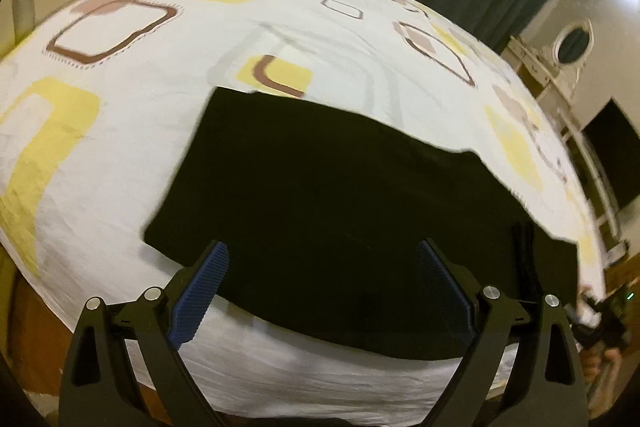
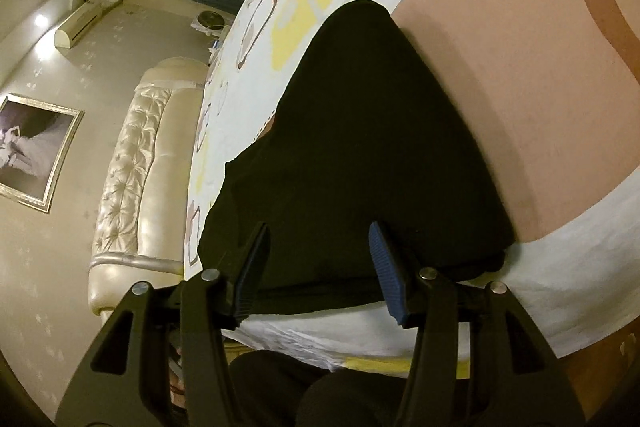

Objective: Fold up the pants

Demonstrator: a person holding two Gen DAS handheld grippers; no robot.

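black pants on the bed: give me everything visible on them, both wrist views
The black pants look like soft, matte dark fabric, lying flat and already folded into a compact, roughly rectangular block on the patterned bedsheet, near the bed's front edge. Stacked layers show along the near edge in the right wrist view. No waistband or pockets can be made out. The left gripper and right gripper are both open in front of it, gripping nothing.

Dim warm light, soft blur (fisheye-warped edges)
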